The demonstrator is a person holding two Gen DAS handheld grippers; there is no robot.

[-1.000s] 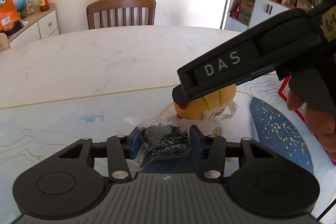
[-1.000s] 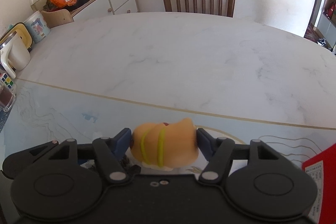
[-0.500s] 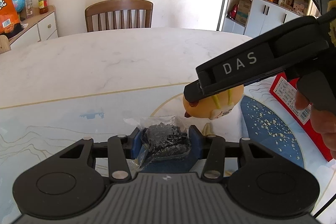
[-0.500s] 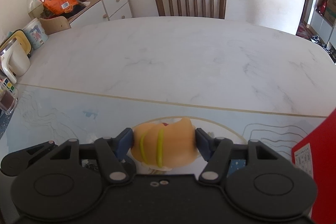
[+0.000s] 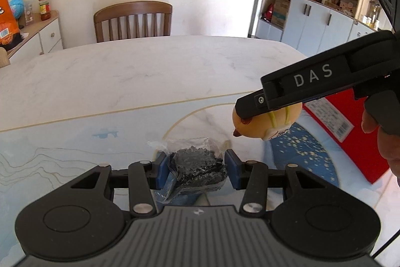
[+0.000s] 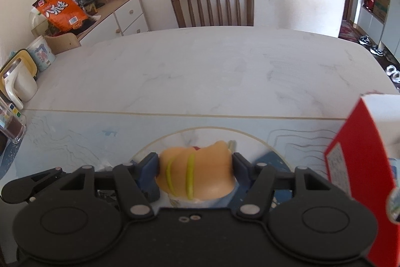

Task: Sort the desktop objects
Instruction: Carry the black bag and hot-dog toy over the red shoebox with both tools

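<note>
Lifted higher off the marbled tabletop [image 5: 155, 71] now, left gripper [image 5: 195, 170] clamping clear bag of black bits [image 5: 197, 167], right gripper [image 6: 196, 177] gripping soft orange hot-dog toy [image 6: 197, 174]; keep both squeezes steady, carry level.

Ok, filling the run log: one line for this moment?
left gripper: shut on bag of black bits | right gripper: shut on toy hot dog | both off table

I see the chair [image 6: 212, 4] behind the tabletop [image 6: 200, 71], the box [image 6: 360, 172] at its right, cabinet [image 6: 125, 14] far left.
</note>
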